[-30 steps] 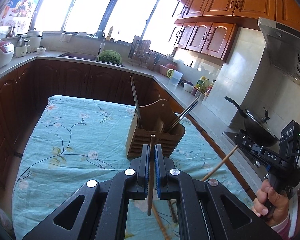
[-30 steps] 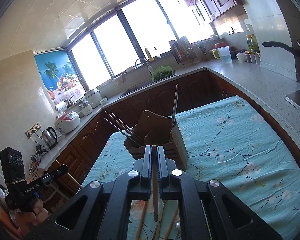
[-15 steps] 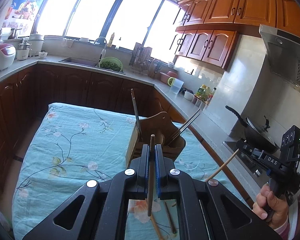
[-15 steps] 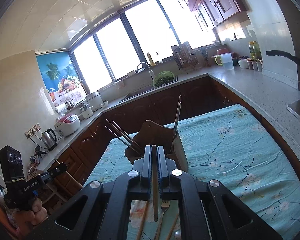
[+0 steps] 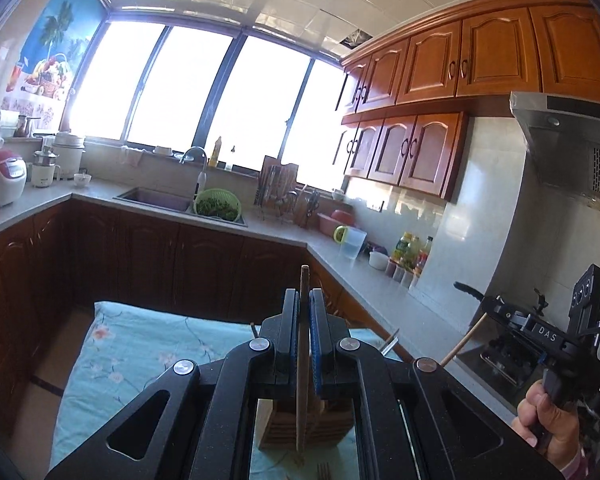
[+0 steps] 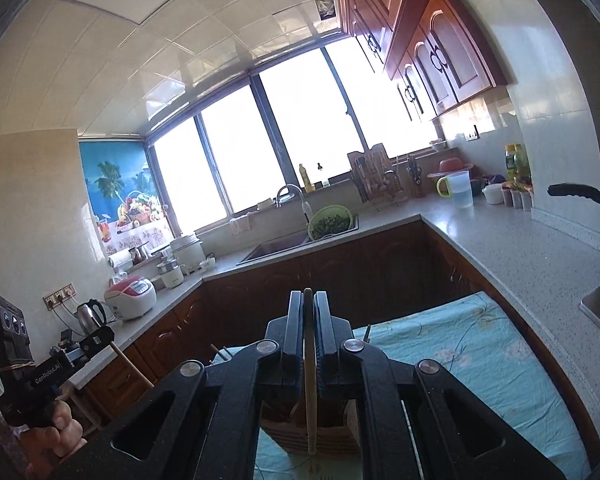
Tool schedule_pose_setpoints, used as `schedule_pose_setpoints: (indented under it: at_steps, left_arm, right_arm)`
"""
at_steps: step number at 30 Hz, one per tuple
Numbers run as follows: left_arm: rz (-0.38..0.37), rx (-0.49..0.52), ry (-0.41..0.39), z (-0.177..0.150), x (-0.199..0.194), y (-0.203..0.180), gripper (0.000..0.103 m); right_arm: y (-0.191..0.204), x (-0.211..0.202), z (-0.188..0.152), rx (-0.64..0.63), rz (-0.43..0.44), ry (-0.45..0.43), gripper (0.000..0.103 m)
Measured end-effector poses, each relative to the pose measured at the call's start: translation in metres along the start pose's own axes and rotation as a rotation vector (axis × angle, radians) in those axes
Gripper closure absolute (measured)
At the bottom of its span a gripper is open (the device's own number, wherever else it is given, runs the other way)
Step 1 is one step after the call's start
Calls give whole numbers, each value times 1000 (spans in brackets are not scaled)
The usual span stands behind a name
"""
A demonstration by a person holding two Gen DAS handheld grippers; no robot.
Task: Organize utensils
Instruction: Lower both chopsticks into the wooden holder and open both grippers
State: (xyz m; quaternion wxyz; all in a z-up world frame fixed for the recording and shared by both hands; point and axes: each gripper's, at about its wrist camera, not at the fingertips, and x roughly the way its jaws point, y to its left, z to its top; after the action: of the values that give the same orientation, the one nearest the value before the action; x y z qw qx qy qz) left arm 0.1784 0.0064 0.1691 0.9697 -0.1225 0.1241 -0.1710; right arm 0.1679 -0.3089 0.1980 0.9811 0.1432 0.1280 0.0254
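Chopsticks are the business of this moment, one in each gripper. The left gripper (image 5: 304,304) has its blue-padded jaws pinched tight on a brown wooden chopstick (image 5: 302,360), which stands nearly upright between them, its top just above the jaw tips and its lower end hanging in front of the slatted wooden utensil holder (image 5: 306,428). The right gripper (image 6: 309,304) is clamped just as narrowly on a paler wooden chopstick (image 6: 309,380), likewise upright, its lower tip over the same holder (image 6: 316,432).

That holder stands on the pale blue flowered tablecloth (image 5: 140,344), below both grippers and largely hidden behind them. A few thin sticks already lean out of it to either side (only their tips show past the gripper bodies). At the very bottom of the left wrist view, nearer than the holder, fork tines (image 5: 324,474) lie on the cloth, so more sorting seems to remain.

My reading is that this is the carry step: both chopsticks are lifted clear and poised above the holder. The next move calls for lining each lower tip over an open compartment, lowering it straight in without knocking the sticks already there, then parting the jaws.
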Motion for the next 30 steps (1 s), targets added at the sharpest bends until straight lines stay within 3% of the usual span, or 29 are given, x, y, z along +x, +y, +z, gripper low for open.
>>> schedule_pose_setpoints:
  at_steps: [4,10,23,30]
  left_arm:
    - [15,-6,-52,6,22,0,100]
    - [56,-43,-84,-23,66,1,100]
    - [93,-38,42,-85,128,0,100]
    - [96,-67,103,-79,133,16,98]
  right_arm:
    - [-6,15,13,1,-23,-31,98]
    - [-17,41,12,2,-51,-30,98]
    - [-35,83,-44,32,-80,87,98]
    - [-46,102,-66,64,-89,178,98]
